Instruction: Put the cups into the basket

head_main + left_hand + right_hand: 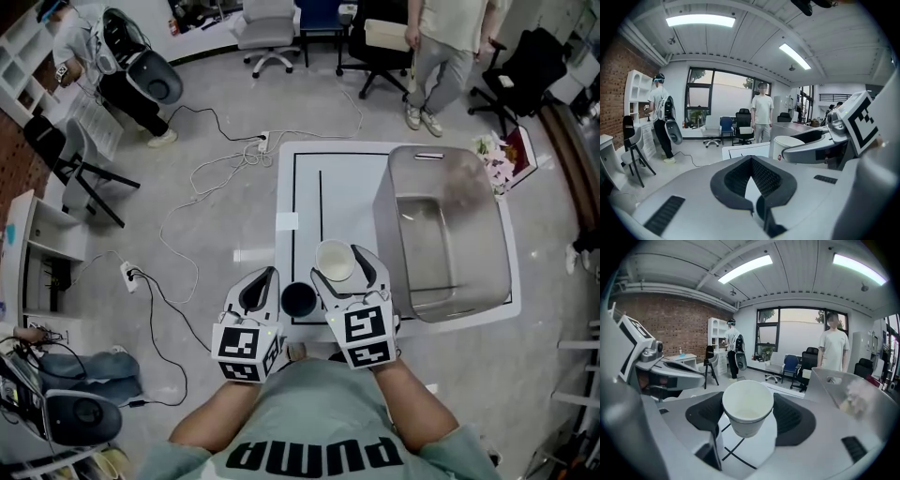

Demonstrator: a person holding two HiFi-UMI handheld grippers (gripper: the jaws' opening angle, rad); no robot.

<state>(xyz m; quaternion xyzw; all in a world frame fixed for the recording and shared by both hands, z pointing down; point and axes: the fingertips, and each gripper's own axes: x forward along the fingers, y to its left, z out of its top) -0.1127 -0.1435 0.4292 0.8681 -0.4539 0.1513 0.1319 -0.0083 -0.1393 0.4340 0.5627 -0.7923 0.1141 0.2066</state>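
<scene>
A white paper cup (pixel 335 260) hangs just above the white table (pixel 305 187), and my right gripper (pixel 343 269) is shut on it. In the right gripper view the cup (pixel 747 409) sits upright between the black pads (pixel 794 420), its mouth open and empty. A dark cup (pixel 298 300) stands on the table's near edge, between the two grippers. My left gripper (pixel 262 285) is beside it on the left, shut and holding nothing; its pads (pixel 764 180) meet at the tip. The translucent grey basket (pixel 473 246) stands on the table to the right of the held cup.
Black lines mark the tabletop. A bunch of flowers (pixel 495 161) lies past the basket's far right corner. Cables and a power strip (pixel 263 142) trail over the floor to the left. Office chairs (pixel 266 30) and a standing person (pixel 441 56) are beyond the table.
</scene>
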